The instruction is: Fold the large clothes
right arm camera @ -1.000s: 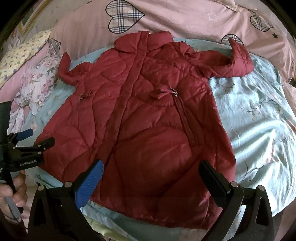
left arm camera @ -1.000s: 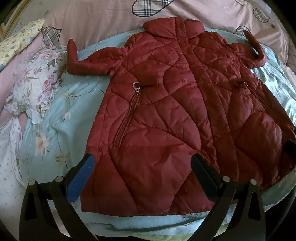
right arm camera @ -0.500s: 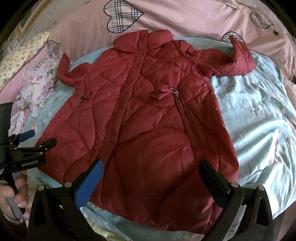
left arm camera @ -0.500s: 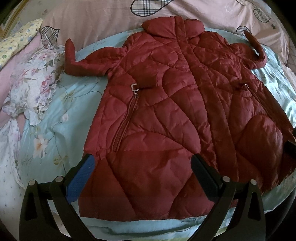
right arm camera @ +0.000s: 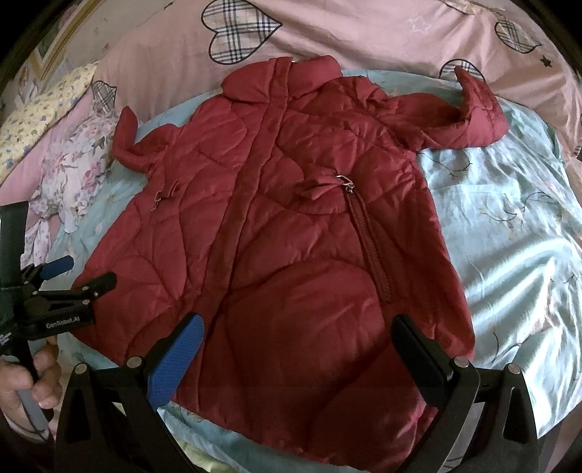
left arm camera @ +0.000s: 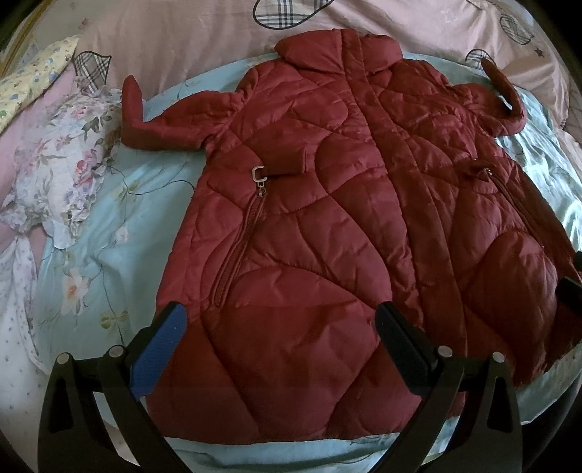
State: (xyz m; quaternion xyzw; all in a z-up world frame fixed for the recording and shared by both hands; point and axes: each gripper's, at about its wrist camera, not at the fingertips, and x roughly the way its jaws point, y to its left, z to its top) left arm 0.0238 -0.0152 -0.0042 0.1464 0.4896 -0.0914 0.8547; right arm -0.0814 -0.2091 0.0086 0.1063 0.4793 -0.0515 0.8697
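A dark red quilted coat [left arm camera: 327, 225] lies flat and face up on the bed, collar at the far end, both sleeves spread out to the sides. It also shows in the right wrist view [right arm camera: 283, 233]. My left gripper [left arm camera: 280, 334] is open and empty, hovering over the coat's lower left hem. My right gripper [right arm camera: 298, 345] is open and empty over the lower right hem. The left gripper also shows at the left edge of the right wrist view [right arm camera: 69, 276], held by a hand beside the coat's left hem corner.
A light blue floral sheet [left arm camera: 109, 233] covers the bed under the coat. A pink quilt with plaid hearts [right arm camera: 327, 32] lies behind the collar. A floral garment [left arm camera: 65, 171] lies crumpled at the left. A yellow pillow [right arm camera: 40, 112] sits at the far left.
Both grippers have moved slightly forward over the hem, so the coat sits a little lower and larger in both views. Both stay open. The coat has not moved.
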